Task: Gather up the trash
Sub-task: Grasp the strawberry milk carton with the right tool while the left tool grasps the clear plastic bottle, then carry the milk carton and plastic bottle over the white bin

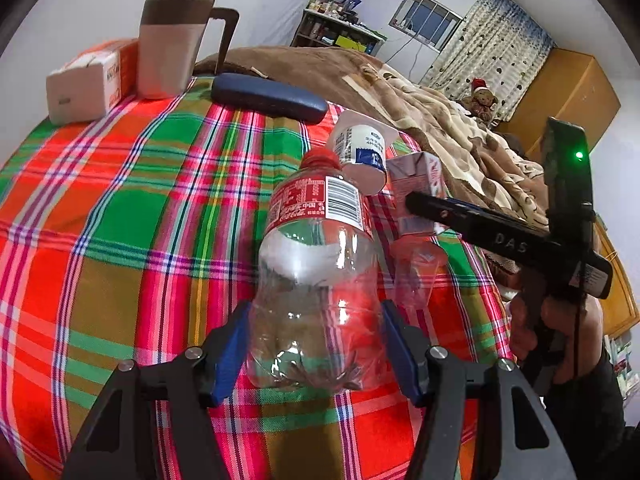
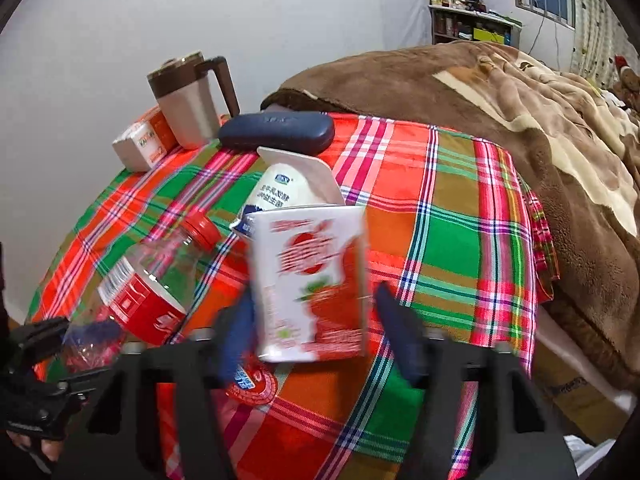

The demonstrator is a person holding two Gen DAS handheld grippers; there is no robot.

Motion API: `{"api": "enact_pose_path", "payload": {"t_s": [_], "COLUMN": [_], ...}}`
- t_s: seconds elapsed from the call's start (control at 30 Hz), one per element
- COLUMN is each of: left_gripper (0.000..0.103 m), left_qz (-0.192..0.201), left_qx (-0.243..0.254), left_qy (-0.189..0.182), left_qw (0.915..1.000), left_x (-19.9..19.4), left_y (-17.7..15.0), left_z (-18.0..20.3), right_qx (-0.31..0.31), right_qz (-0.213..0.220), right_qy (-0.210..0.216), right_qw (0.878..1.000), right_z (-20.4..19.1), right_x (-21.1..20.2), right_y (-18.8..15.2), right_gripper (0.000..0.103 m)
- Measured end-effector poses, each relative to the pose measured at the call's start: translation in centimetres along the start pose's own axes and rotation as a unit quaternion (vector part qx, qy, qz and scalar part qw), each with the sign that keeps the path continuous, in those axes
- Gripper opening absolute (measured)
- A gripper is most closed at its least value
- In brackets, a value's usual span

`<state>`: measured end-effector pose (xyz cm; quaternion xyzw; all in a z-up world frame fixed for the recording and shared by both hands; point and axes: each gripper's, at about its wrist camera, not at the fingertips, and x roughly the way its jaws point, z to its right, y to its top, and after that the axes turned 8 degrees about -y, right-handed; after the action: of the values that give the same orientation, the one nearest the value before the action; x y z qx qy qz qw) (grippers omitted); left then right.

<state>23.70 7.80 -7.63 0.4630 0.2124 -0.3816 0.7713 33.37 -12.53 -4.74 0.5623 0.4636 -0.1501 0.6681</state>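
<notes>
1. The left tool (image 1: 314, 354) has its blue pads set wide apart on either side of the base of an empty plastic bottle (image 1: 316, 280). Both pads lie right at the bottle's sides, but firm clamping cannot be confirmed from the left wrist view.
2. The bottle lies on its side on the plaid-covered surface (image 1: 120, 220), its red cap pointing to the far side and its red label facing up.
3. The right tool (image 2: 316, 332) is spread open around an upright red-and-white drink carton (image 2: 312, 284). The left pad sits just beside the carton's edge, and a gap shows between the right pad and the carton. This view is blurred by motion, so contact on the left pad cannot be told.
4. In the left wrist view the carton (image 1: 416, 192) stands to the right of the bottle's neck, with one dark finger of the right tool (image 1: 460, 216) crossing in front of it.
5. A white yogurt cup (image 2: 280, 192) lies tipped over just behind the carton, touching or nearly touching it.
6. A crumpled clear plastic cup (image 1: 416, 276) lies near the bottle's right side.
7. A round red-and-blue lid (image 2: 252, 384) lies flat on the cloth below the carton.
8. At the far left edge stand a brown-lidded jug (image 1: 172, 48) and a tissue pack (image 1: 88, 84), with a dark blue glasses case (image 1: 268, 96) lying to their right.
9. A brown blanket (image 2: 480, 120) covers the bed beyond.
</notes>
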Motion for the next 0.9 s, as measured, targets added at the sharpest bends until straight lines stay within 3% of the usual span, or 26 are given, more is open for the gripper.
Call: {"api": "enact_pose_path", "payload": {"t_s": [0.43,0.9], "left_gripper": [0.062,0.062], "left_qz": [0.033,0.049], "left_qx": [0.037,0.074], "left_qy": [0.005,-0.019], "left_qw": [0.9988,0.9959], "left_x": [-2.9,-7.6], "left_y": [-1.6,-6.4], "left_z": [2.7,7.6], "right_qx": [0.025,0.069], "right_qz": [0.037,0.065], "right_qy": [-0.011,-0.021], "right_qw": [0.999,0.995], "right_z": [0.9,1.4], "right_x": [-5.7,-13.1], "right_y": [-1.7,-8.9], "right_gripper": [0.054,0.054]}}
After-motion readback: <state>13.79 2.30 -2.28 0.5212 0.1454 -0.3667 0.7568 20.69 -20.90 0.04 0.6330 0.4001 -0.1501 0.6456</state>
